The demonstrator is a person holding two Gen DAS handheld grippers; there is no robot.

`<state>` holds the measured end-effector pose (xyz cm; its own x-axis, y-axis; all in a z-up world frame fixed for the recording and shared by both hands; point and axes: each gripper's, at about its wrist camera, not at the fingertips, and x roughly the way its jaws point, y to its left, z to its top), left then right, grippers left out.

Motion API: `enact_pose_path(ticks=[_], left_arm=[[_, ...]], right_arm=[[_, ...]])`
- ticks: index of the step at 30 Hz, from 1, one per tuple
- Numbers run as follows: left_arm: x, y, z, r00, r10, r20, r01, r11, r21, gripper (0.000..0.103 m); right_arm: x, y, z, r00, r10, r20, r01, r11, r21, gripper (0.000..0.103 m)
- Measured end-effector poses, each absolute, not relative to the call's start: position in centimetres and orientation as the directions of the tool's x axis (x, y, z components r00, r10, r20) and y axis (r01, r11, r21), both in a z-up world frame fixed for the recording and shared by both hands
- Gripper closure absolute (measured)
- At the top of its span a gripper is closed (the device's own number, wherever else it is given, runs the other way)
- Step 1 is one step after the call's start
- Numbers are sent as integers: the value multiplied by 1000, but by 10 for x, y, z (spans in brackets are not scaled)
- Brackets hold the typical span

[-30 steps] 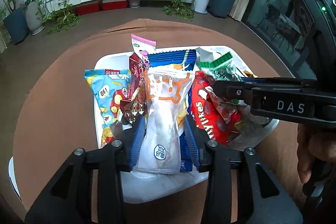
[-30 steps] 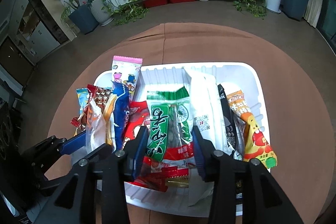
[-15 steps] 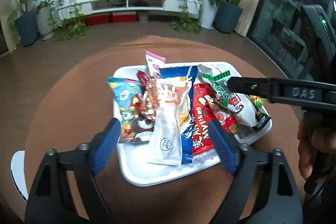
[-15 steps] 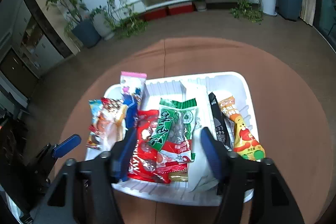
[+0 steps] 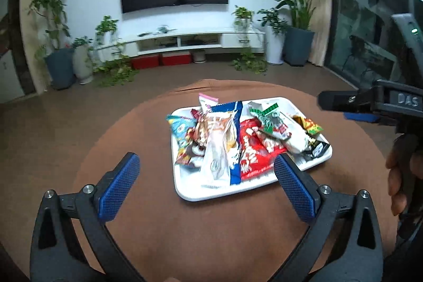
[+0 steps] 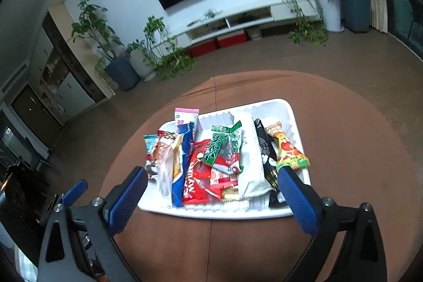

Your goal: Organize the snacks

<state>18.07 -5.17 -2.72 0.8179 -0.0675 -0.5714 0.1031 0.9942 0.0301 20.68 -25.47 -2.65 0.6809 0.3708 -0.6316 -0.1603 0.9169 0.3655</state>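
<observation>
White rectangular plastic tray sits on the round brown-clothed table, packed with snack packets lying side by side. On the tray: red foil packet about mid-tray; clear-white long pouch just left of it, over a blue-edged packet; light-blue cartoon packet at the tray's left edge; pink-topped packet at the far left corner; green-and-clear packet on top of the red one; white pouch just right of it; black packet and orange-yellow packet toward the tray's right side.

Left gripper: jaws have just been opening, now wide, nothing between the blue pads, held back off the tray's near edge. Right gripper: also just been opening, wide, nothing gripped, above the tray's near edge. A hand holds the right gripper's handle, right of the tray.
</observation>
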Motion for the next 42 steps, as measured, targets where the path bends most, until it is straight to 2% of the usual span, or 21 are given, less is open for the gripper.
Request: enact_pose_path(ticks=[4, 8, 14, 24, 42], left_arm=[[136, -61, -18, 845, 72, -530, -24, 995, 97, 0], [97, -65, -9, 867, 113, -485, -72, 992, 103, 0], [61, -67, -9, 822, 99, -561, -86, 995, 50, 0], [14, -77, -26, 768, 73, -636, -85, 996, 12, 0], [9, -79, -50, 710, 14, -704, -58, 998, -39, 0]], right_arm=[[169, -265, -10, 750, 353, -560, -183, 923, 337, 1], [118, -279, 10, 822, 348, -451, -201, 918, 342, 0], [60, -291, 17, 865, 314, -392, -191, 927, 321, 0], [-2, -275, 14, 884, 185, -429, -142, 981, 130, 0], [-7, -269, -19, 826, 145, -544, -101, 989, 110, 0]])
